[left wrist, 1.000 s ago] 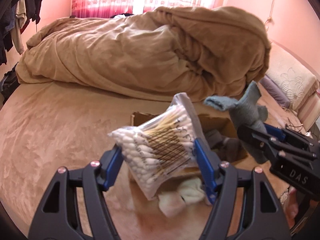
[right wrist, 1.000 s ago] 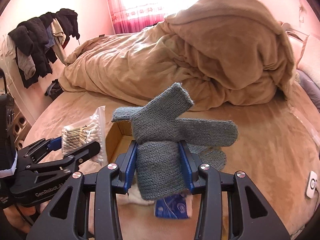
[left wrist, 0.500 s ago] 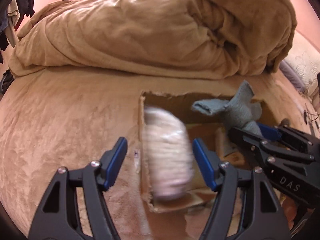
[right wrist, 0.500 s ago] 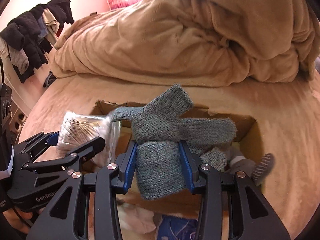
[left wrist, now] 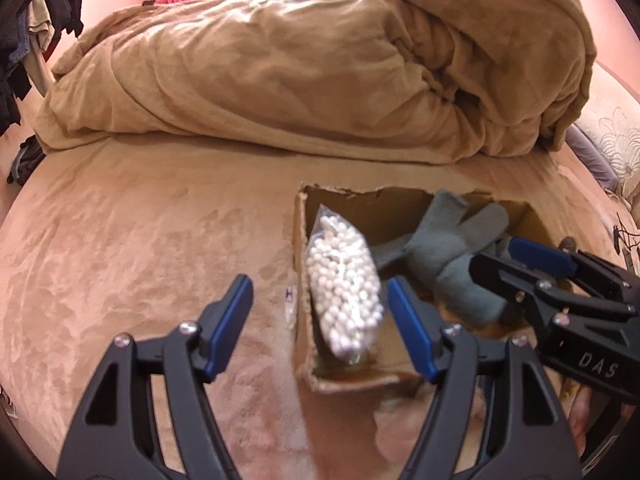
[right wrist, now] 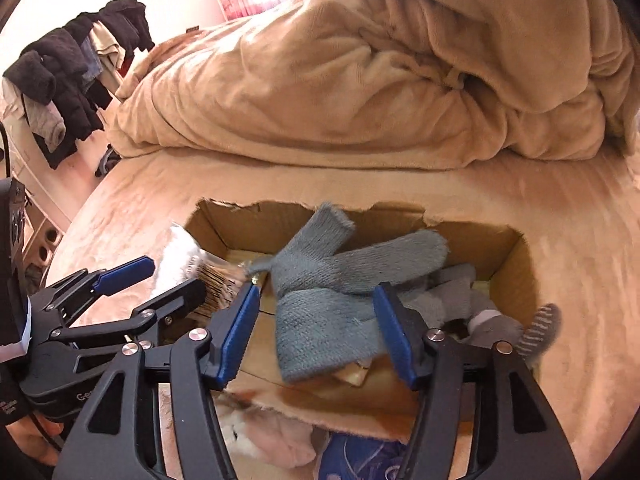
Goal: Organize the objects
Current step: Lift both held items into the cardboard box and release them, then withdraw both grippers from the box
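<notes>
An open cardboard box (left wrist: 301, 248) (right wrist: 516, 256) sits on the tan bed. A clear bag of cotton swabs (left wrist: 344, 284) (right wrist: 192, 268) is free between the jaws of my left gripper (left wrist: 320, 320) (right wrist: 160, 276), which is open, and hangs at the box's left wall. A grey-blue knit glove (right wrist: 332, 300) (left wrist: 452, 256) lies loose over the box between the spread jaws of my right gripper (right wrist: 316, 332) (left wrist: 520, 264), which is open. A grey sock (right wrist: 500, 320) lies in the box at the right.
A bunched tan duvet (left wrist: 320, 68) fills the back of the bed. Dark clothes (right wrist: 68, 76) hang at the left. A white cloth (right wrist: 272, 440) and a blue packet (right wrist: 360, 456) lie by the box's near edge. A pillow (left wrist: 612, 144) is at the right.
Both grippers moved forward over the box and opened. The swab bag and the glove, held one second ago, are released and dropping into the box.
</notes>
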`<state>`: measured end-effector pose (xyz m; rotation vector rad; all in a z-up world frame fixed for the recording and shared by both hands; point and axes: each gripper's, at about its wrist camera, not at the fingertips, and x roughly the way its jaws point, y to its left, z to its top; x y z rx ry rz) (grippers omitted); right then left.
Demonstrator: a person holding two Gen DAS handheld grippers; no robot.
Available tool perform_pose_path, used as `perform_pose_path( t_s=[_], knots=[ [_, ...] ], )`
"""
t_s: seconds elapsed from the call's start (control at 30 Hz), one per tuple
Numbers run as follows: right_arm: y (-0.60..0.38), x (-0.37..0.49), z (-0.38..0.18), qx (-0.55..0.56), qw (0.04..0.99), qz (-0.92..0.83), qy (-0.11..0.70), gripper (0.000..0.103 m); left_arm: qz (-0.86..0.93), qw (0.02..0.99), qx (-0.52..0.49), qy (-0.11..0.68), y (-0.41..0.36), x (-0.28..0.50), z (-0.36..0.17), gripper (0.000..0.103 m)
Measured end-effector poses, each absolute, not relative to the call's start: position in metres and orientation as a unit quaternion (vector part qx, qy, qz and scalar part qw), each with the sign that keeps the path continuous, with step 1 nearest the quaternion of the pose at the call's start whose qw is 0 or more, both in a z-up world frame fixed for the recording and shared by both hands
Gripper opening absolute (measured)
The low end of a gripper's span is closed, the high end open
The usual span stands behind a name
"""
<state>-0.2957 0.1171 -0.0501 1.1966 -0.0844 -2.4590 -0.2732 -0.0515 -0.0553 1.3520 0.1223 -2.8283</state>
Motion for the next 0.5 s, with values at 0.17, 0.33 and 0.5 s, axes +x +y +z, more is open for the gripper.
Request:
perform_pose_path(
  t_s=[0.17, 0.33, 0.5],
  knots=[
    [0.126, -0.274, -0.027, 0.411, 0.194, -0.89, -0.029, 0.063, -0.912, 0.003, 0.408, 0.039, -0.048, -0.244, -0.028, 0.074],
    [0.138, -0.241, 0.0, 0.388, 0.188, -0.902, -0.022, 0.063, -0.92, 0.003, 0.391, 0.039, -0.038, -0.21, -0.003, 0.075],
    [0.152, -0.206, 0.02, 0.369, 0.181, -0.911, -0.016, 0.065, -0.926, 0.0, 0.374, 0.046, -0.026, -0.174, 0.014, 0.094]
  ],
)
